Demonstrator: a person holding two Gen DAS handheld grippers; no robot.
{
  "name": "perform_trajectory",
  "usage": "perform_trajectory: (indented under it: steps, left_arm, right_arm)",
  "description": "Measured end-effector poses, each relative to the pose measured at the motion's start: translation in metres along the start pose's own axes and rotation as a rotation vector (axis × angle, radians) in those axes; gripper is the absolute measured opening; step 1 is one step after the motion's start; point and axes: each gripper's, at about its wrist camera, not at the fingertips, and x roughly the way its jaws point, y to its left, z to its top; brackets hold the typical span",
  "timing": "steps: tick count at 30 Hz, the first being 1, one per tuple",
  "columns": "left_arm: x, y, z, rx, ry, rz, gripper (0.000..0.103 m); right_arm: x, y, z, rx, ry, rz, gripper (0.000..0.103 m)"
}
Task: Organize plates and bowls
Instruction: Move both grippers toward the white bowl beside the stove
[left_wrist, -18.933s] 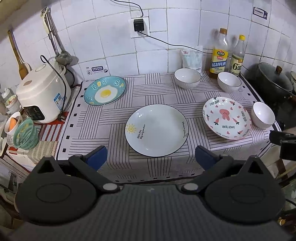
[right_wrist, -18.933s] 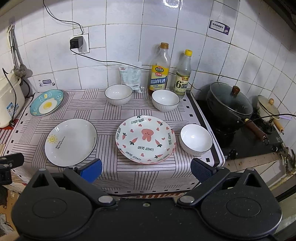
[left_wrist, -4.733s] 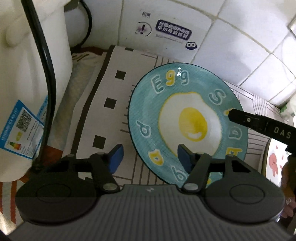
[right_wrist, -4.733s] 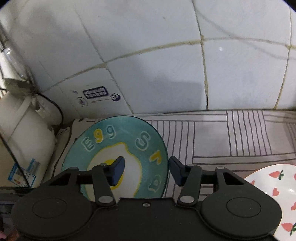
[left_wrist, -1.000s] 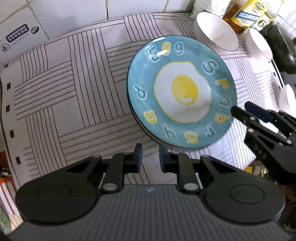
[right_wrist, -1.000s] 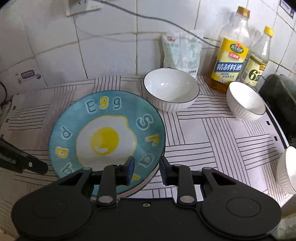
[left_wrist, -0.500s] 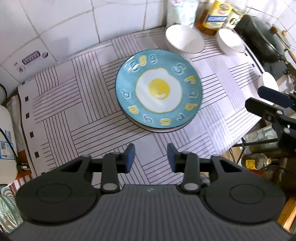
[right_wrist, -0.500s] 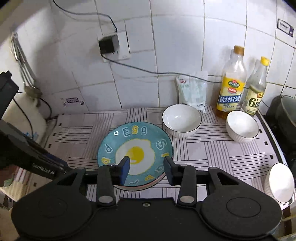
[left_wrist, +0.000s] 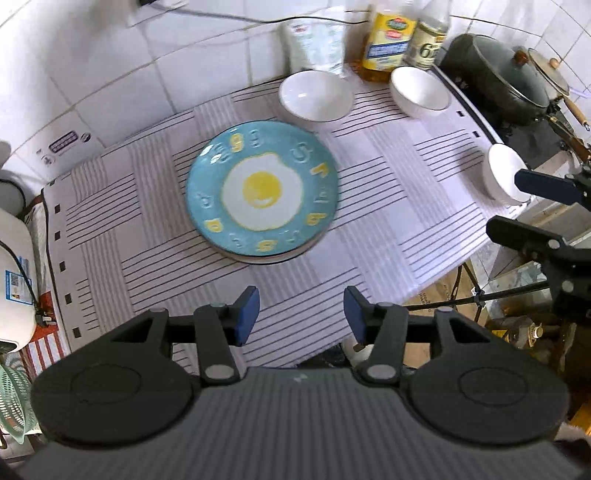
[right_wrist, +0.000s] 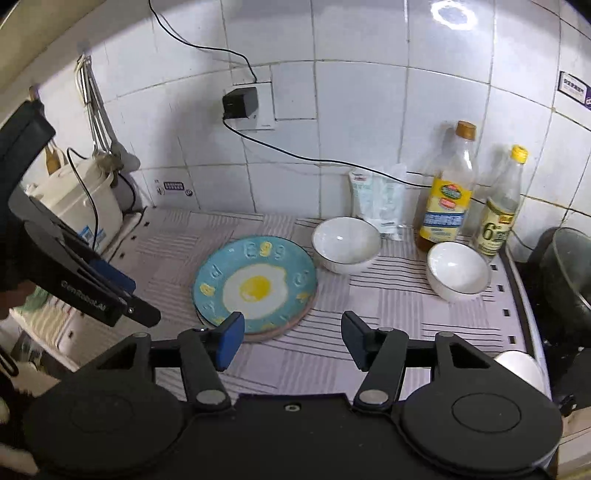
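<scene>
Left wrist view. Plates stacked: blue egg plate (left_wrist: 262, 192) on top, pale rim of another plate showing beneath its near edge, all on the striped cloth (left_wrist: 388, 229). Plate step judged done; bowls next. Left gripper (left_wrist: 301, 320) spread wide, holding nothing, hanging above the cloth on the near side of the egg plate, well apart from it. Three white bowls unstacked: back bowl (left_wrist: 316, 96) just beyond the egg plate, nearly touching its far rim; second bowl (left_wrist: 419, 92) further right of it, by the oil bottle (left_wrist: 388, 40); third bowl (left_wrist: 504, 177) far right of the egg plate at the cloth's edge, behind the right gripper (left_wrist: 517, 206), also spread.

Right wrist view. Right gripper (right_wrist: 293, 341) wide, empty, near the egg plate (right_wrist: 255, 282), left blue pad overlapping its near rim in picture only; contact unclear. Back bowl (right_wrist: 345, 243) just right of the plate. Second bowl (right_wrist: 458, 271) further right. Third bowl (right_wrist: 521, 365) nearest the right finger, partly hidden. Next move likely calls for a rim pinch on one bowl, then nesting into another; smooth glazed rims probably slippery.
</scene>
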Motion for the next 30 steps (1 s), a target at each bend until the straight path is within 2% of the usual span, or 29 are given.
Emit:
perform_trajectory:
  steps: [5, 8, 9, 10, 12, 18, 21, 25, 30]
  left_arm:
    - [-0.001, -0.039, 0.007, -0.016, -0.018, 0.008, 0.056]
    - [0.003, -0.066, 0.014, -0.01, -0.032, -0.005, 0.067]
    - [0.005, -0.075, 0.016, -0.009, -0.038, -0.004, 0.071]
    - [0.008, -0.083, 0.019, -0.007, -0.041, -0.003, 0.075]
    - [0.016, -0.099, 0.024, -0.008, -0.039, -0.001, 0.078]
    - [0.049, -0.141, 0.048, -0.014, -0.033, 0.005, 0.086]
    - [0.068, -0.159, 0.064, -0.018, -0.039, -0.033, 0.086]
    - [0.095, -0.179, 0.088, -0.079, -0.054, -0.097, 0.086]
    - [0.137, -0.209, 0.105, -0.078, -0.053, -0.161, 0.086]
  right_arm:
    - [-0.02, -0.036, -0.014, -0.006, -0.016, -0.002, 0.07]
    - [-0.029, -0.06, -0.027, 0.007, -0.026, -0.025, 0.074]
    - [-0.032, -0.071, -0.033, 0.018, -0.035, -0.04, 0.078]
    - [-0.033, -0.08, -0.037, 0.029, -0.042, -0.05, 0.088]
    - [-0.035, -0.102, -0.047, 0.054, -0.051, -0.068, 0.096]
    - [-0.03, -0.163, -0.079, 0.12, -0.026, -0.16, 0.096]
    - [-0.021, -0.188, -0.102, 0.151, -0.027, -0.193, 0.096]
    - [-0.001, -0.207, -0.132, 0.161, -0.009, -0.216, 0.096]
    - [0.038, -0.222, -0.165, 0.17, -0.033, -0.149, 0.096]
